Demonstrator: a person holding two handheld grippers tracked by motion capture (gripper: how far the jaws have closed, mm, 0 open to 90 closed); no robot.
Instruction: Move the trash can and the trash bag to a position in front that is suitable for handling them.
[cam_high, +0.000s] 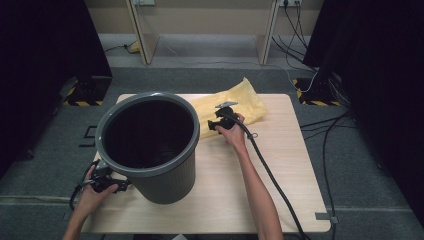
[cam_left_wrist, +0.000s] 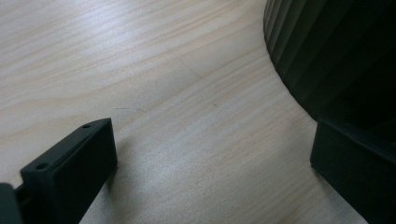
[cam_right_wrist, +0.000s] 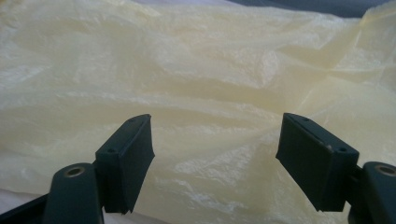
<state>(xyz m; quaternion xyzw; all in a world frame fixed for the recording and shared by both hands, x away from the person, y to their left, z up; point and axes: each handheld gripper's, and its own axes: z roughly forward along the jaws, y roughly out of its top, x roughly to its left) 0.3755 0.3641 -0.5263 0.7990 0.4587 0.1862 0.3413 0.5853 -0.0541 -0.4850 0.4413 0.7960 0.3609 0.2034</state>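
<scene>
Left gripper (cam_high: 107, 181) low at near-left table edge, jaws apart, one beside ribbed base of round dark-grey plastic bin (cam_high: 150, 145). Right gripper (cam_right_wrist: 215, 158) past the bin, jaws wide, nothing clamped, over crumpled pale-yellow plastic bag (cam_high: 235, 106) on far side of light wooden table (cam_high: 280, 165)

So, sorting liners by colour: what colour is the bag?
Pale yellow bag; clearest in the right gripper view.

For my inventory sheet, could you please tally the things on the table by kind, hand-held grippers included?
Grey ribbed waste bin: 1
Yellow plastic bag: 1
Hand-held gripper: 2, left and right
Total: 4
</scene>
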